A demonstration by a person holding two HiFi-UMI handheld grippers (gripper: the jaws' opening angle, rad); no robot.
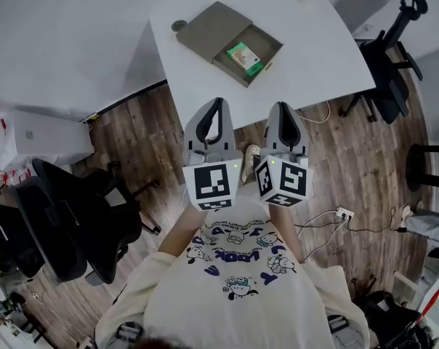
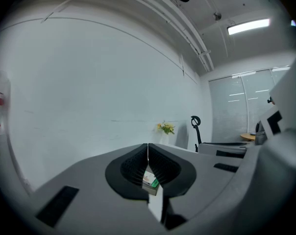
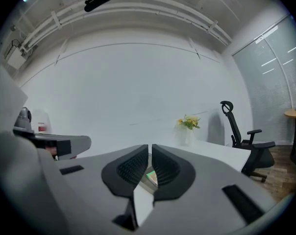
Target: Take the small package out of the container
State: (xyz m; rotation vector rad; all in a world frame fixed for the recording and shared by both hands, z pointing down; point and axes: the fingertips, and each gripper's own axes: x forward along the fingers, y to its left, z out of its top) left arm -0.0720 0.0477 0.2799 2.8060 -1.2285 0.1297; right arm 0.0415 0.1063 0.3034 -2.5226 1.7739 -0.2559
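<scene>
1. Pointing toward the table (image 1: 314, 57), the left gripper (image 1: 218, 102) has its jaws pressed together, with nothing in them.
2. The small package (image 1: 244, 58) lies in the open container (image 1: 205, 26), up ahead between both grippers and well apart from them. Its long side runs slantwise.
3. The right gripper (image 1: 283, 106) is closed and empty too. The left one looks a little nearer.
</scene>
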